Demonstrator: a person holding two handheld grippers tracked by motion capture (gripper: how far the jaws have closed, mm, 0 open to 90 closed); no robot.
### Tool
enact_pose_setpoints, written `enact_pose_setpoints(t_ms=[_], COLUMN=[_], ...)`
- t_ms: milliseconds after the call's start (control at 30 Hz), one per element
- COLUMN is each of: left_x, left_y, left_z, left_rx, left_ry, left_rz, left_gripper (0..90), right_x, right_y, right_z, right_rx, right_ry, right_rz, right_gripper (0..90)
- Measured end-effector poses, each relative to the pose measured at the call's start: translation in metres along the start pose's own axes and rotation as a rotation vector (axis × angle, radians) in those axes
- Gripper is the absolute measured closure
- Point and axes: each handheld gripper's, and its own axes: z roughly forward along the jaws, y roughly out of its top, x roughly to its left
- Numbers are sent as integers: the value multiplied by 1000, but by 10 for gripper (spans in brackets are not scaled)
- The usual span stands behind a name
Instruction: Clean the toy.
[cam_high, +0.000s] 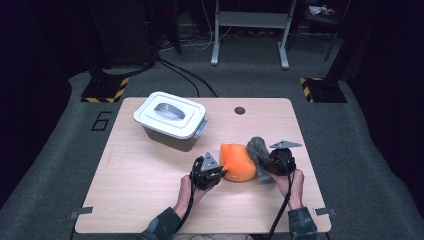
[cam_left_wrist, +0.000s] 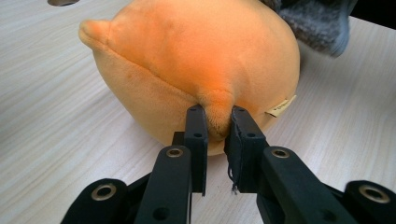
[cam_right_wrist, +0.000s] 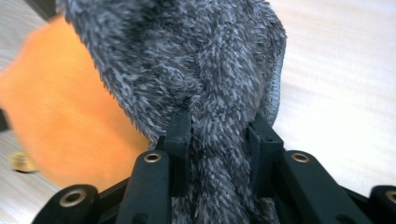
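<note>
Here: pale wood table (cam_high: 150, 175) | grey carpet (cam_high: 60, 150) | dark room

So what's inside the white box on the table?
Can't tell: the white box has its lid on, grey handle flat on top, so its contents are covered.

The orange plush toy (cam_left_wrist: 196, 60) is short-pile velvety cloth, soft and matt, with a stitched seam and a small woven label. The grey cloth (cam_right_wrist: 196, 70) is long, shaggy fleece. The table (cam_high: 140, 175) is pale wood-grain laminate, smooth and matt. The left claw (cam_left_wrist: 217, 123) and the right claw (cam_right_wrist: 219, 135) are matt black plastic with brass-coloured rivets. The box (cam_high: 170, 120) looks like smooth whitish plastic.
</note>
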Motion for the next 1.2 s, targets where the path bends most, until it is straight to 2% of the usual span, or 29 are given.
enact_pose_setpoints(t_ms=[167,200,267,300,333,400,567,600,633,667,700,733,767,833,933,967,1067,1133,1200], left_x=[1,3,5,5,6,5,6,7,7,7,7,7,7,7,8,8,9,10,10], left_y=[-2,-2,-3,-3,-3,-3,-3,-4,-4,-3,-3,-3,-3,-3,-5,-5,-5,-4,-5], left_z=[0,-1,-1,-1,-1,-1,-1,-2,-2,-2,-2,-2,-2,-2,-2,-2,-2,-3,-2], left_rx=[2,5,6,3,1,0,-5,0,0,-2,-2,-2,-2,-3,-6,-6,-7,-9,-12], left_ry=[-4,-3,-9,-11,-9,-8,-3,-7,-7,-5,-5,-9,-9,-9,-8,-8,-9,-18,-5], left_rz=[-7,-1,-11,-20,-15,-14,-12,-9,-9,-13,-13,-16,-16,-11,-6,-6,-11,-16,-25], left_gripper=[790,789,789,789,788,789,787,786,785,784,782,782,781,779,774,770,760,744,679], right_x=[-10,-13,-14,-14,-15,-15,-17,-19,-19,-19,-19,-15,-15,-5,10,10,24,27,27], right_y=[-13,-19,-24,-24,-27,-27,-25,-22,-22,-16,-16,-8,-8,6,17,17,23,23,23], right_z=[10,18,25,25,29,30,18,8,8,-3,-3,-13,-13,-26,-27,-27,-16,-8,-4], right_rx=[32,55,71,71,75,75,50,23,23,-12,-12,-39,-39,-86,-108,-108,-71,-46,-47], right_ry=[-12,-14,-4,-4,-2,-2,-31,-37,-37,-38,-38,-33,-33,-14,33,33,56,37,34], right_rz=[34,65,84,84,70,76,68,67,67,57,57,53,53,23,-13,-13,-49,-69,-56], right_gripper=[663,664,665,665,669,673,707,710,710,710,710,709,709,705,703,703,703,705,706])
